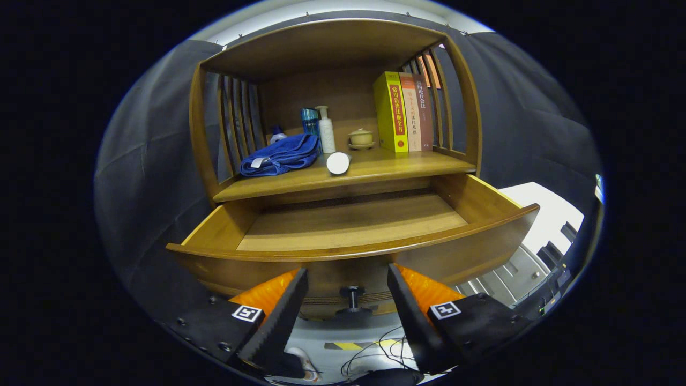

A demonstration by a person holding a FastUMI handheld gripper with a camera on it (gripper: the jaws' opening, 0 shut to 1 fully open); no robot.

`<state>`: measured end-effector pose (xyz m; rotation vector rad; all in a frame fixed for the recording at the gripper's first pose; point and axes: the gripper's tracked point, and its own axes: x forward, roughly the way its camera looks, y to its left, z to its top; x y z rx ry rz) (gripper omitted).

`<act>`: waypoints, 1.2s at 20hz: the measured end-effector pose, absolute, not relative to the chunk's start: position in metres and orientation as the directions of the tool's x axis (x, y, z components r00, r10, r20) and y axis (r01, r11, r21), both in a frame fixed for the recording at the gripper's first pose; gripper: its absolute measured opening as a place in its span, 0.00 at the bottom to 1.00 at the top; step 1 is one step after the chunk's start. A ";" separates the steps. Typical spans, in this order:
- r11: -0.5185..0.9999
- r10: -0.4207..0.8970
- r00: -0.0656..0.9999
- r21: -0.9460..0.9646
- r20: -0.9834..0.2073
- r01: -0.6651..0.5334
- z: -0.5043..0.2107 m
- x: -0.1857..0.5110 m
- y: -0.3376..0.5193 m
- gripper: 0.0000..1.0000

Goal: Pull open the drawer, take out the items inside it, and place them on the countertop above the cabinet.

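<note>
**Drawer pulled out, fingers spread around the knob**

Nearest to me I see the gripper (347, 279) with its two fingers spread apart, nothing pinched between them. In the gap between the fingers sits the drawer's knob (352, 299), dark and round, and neither finger touches it. Below and nearer than the knob I see a pale floor with a yellow and black strip (348, 346) and some loose cables (375, 351).

Just beyond the fingertips is the curved front panel of the drawer (353, 246), which stands pulled well out of the wooden cabinet (332, 48). I look down into it and see its bare wooden bottom; I can make out no item lying there.

Farther on, above the drawer, is the countertop (407, 167), a shelf with slatted sides. On its left lies a crumpled blue towel (281, 155), with a small blue-capped bottle (277, 134) just behind it. Right of the towel, a white cylinder (338, 162) lies on its side near the front edge, its round end toward me. Behind it stand a white pump bottle (326, 130) and, touching its left side, a blue container (310, 122). To the right of these sits a small lidded cup on a saucer (361, 138), and at the far right a row of upright books (407, 111), the yellow one nearest the cup.
</note>
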<state>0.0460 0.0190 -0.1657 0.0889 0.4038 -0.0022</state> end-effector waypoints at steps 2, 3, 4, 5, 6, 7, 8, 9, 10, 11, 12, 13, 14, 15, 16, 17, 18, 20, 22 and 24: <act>0.997 0.011 0.928 0.079 -0.373 0.019 -0.161 0.065 0.019 0.98; 0.997 0.013 0.924 0.070 -0.382 0.015 -0.161 0.070 0.017 0.97; 0.997 0.012 0.926 0.073 -0.377 0.017 -0.160 0.077 0.017 0.98; 0.997 0.014 0.926 0.077 -0.376 0.016 -0.160 0.084 0.018 0.98; 0.997 0.014 0.929 0.082 -0.370 0.017 -0.159 0.094 0.018 0.98; 0.997 0.014 0.930 0.076 -0.368 0.016 -0.159 0.102 0.018 0.98; 0.997 0.013 0.930 0.071 -0.367 0.014 -0.160 0.110 0.017 0.98; 0.997 0.012 0.931 0.073 -0.364 0.015 -0.159 0.117 0.018 0.98; 0.997 0.012 0.932 0.076 -0.363 0.016 -0.159 0.125 0.018 0.98; 0.997 0.011 0.933 0.074 -0.360 0.017 -0.159 0.133 0.019 0.98; 0.997 0.011 0.934 0.070 -0.358 0.016 -0.159 0.139 0.019 0.98; 0.997 0.010 0.934 0.071 -0.357 0.016 -0.159 0.146 0.019 0.98; 0.997 0.011 0.934 0.074 -0.356 0.017 -0.158 0.153 0.018 0.99; 0.997 0.011 0.934 0.078 -0.356 0.018 -0.158 0.159 0.019 0.98; 0.997 0.010 0.935 0.076 -0.355 0.018 -0.158 0.165 0.018 0.98; 0.997 0.010 0.935 0.077 -0.353 0.018 -0.158 0.171 0.018 0.98; 0.997 0.010 0.935 0.073 -0.354 0.017 -0.158 0.176 0.019 0.98; 0.997 0.013 0.933 0.072 -0.360 0.013 -0.158 0.179 0.020 0.98; 0.997 0.015 0.935 0.074 -0.353 0.011 -0.158 0.181 0.020 0.98; 0.997 0.017 0.936 0.078 -0.352 0.011 -0.158 0.181 0.019 0.98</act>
